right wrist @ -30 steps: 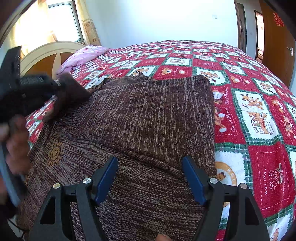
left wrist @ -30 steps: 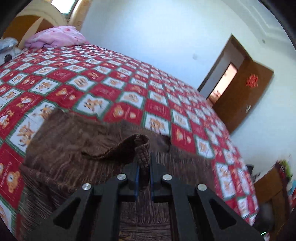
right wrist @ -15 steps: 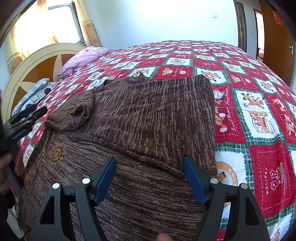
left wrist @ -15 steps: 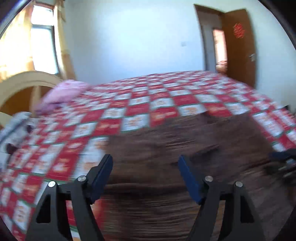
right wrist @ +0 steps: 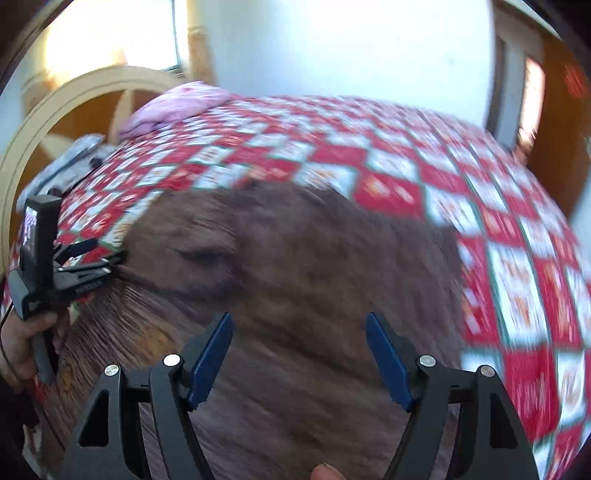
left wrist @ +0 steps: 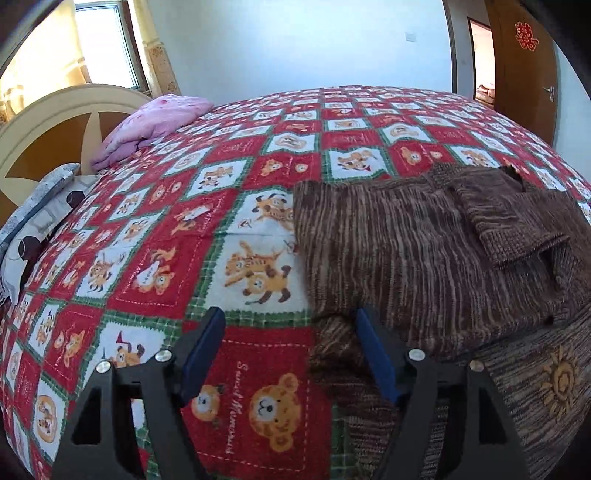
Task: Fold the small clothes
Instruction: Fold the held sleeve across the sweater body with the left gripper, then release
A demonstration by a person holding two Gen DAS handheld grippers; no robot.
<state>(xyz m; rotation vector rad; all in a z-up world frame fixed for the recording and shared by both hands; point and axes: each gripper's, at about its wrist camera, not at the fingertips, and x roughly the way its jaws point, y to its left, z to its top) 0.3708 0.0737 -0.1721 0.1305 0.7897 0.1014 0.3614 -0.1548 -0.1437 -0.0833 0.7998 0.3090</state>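
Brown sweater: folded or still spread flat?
Partly folded. The brown sweater has both sides turned in, a sleeve lying across the top, while its hem with the sun motif lies flat on the quilt.

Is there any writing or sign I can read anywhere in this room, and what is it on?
"Sweet Memorial", as best I can read it: stitched script on a red square of the quilt.
A red double-happiness paper sign on the brown door.
Script on other quilt squares: too small to read.
White lettering on the left claw, seen from the right camera: too blurred.
Nothing written on the brown sweater, only a sun emblem.
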